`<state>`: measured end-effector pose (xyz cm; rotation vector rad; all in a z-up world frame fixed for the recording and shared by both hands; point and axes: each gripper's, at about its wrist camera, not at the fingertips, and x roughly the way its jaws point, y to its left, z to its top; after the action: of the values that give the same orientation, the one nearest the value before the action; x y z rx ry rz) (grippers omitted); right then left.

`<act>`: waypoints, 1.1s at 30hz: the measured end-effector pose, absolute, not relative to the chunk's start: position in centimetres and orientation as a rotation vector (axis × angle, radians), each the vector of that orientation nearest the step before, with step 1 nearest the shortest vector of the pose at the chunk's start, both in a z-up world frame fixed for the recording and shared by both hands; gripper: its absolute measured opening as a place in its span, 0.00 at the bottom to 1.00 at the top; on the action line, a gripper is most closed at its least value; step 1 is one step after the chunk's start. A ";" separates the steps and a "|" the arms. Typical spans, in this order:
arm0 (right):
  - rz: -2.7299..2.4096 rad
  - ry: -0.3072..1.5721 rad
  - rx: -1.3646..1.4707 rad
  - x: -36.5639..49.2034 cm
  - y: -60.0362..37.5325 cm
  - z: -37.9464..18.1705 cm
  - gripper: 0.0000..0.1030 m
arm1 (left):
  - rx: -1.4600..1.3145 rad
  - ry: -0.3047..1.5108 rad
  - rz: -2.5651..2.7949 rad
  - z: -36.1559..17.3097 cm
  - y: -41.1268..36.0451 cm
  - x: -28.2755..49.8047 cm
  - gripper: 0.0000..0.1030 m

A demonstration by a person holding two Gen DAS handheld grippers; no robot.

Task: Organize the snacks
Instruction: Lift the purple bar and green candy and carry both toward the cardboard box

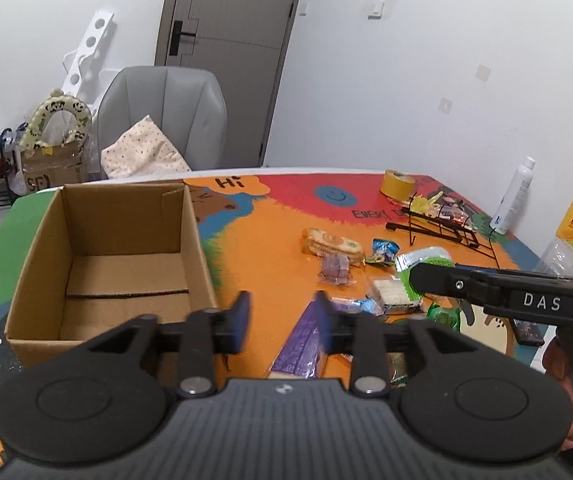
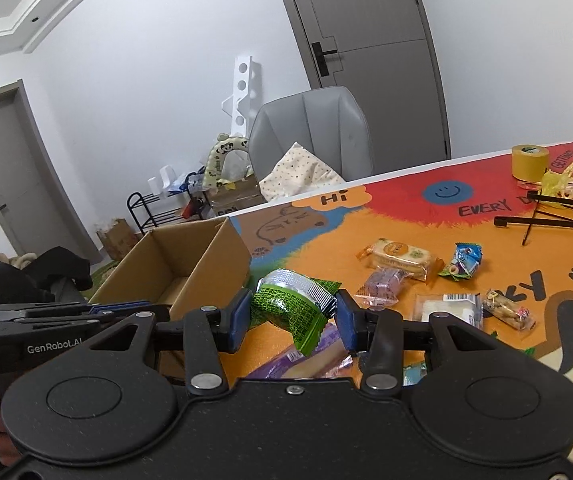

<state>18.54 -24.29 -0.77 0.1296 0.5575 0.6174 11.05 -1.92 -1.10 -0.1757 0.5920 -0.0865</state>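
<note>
Green snack packet (image 2: pixel 292 308) between right tool (image 2: pixel 294 322) pads

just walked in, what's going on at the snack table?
A person is sorting snacks with a handheld claw in each hand. The right claw is shut on a green snack packet, lifted off the mat. The left claw is open and grips nothing; a purple packet lies below it. The cardboard box looks empty, and several snacks are scattered on the table.
</note>
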 end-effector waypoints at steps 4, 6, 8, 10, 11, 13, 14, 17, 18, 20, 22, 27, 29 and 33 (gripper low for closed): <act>0.610 0.559 0.133 18.5 -24.6 -0.9 0.41 | -0.182 0.591 -0.104 -1.5 -2.5 11.2 0.44; 0.603 0.559 0.134 18.4 -24.8 -1.0 0.41 | -0.175 0.597 -0.117 -1.9 -2.9 11.4 0.44; 0.599 0.560 0.137 18.5 -25.0 -1.2 0.41 | -0.174 0.609 -0.122 -2.5 -3.3 11.8 0.44; 0.594 0.562 0.140 18.7 -25.3 -1.4 0.41 | -0.173 0.622 -0.134 -3.2 -3.8 12.4 0.43; 0.591 0.560 0.139 18.8 -25.4 -1.5 0.41 | -0.172 0.627 -0.136 -3.5 -4.0 12.6 0.43; 0.582 0.555 0.140 18.9 -25.6 -1.5 0.41 | -0.174 0.642 -0.145 -4.3 -4.6 13.3 0.43; 0.578 0.557 0.143 19.0 -25.7 -1.6 0.41 | -0.177 0.650 -0.148 -4.7 -4.7 13.6 0.43; 0.573 0.561 0.147 19.4 -26.0 -2.0 0.41 | -0.192 0.673 -0.159 -5.8 -5.1 14.3 0.43; 0.574 0.562 0.147 19.4 -26.2 -2.1 0.41 | -0.188 0.676 -0.157 -6.1 -5.2 14.5 0.43; 0.576 0.568 0.150 19.5 -26.3 -2.5 0.41 | -0.177 0.687 -0.147 -6.7 -5.5 15.0 0.43; 0.574 0.573 0.152 19.7 -26.4 -2.9 0.41 | -0.174 0.702 -0.147 -7.3 -5.6 15.5 0.43; 0.570 0.595 0.166 20.2 -26.6 -4.1 0.41 | -0.149 0.722 -0.123 -8.7 -6.1 16.9 0.43; 0.567 0.599 0.172 20.4 -26.8 -4.3 0.41 | -0.130 0.729 -0.116 -9.2 -6.5 17.3 0.43; 0.566 0.602 0.183 20.6 -27.0 -4.7 0.41 | -0.109 0.760 -0.086 -10.6 -6.9 18.1 0.43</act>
<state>20.56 -27.01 -4.65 0.1829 0.6025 0.5663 18.14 -6.86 -10.56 -0.1093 0.7603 -0.0855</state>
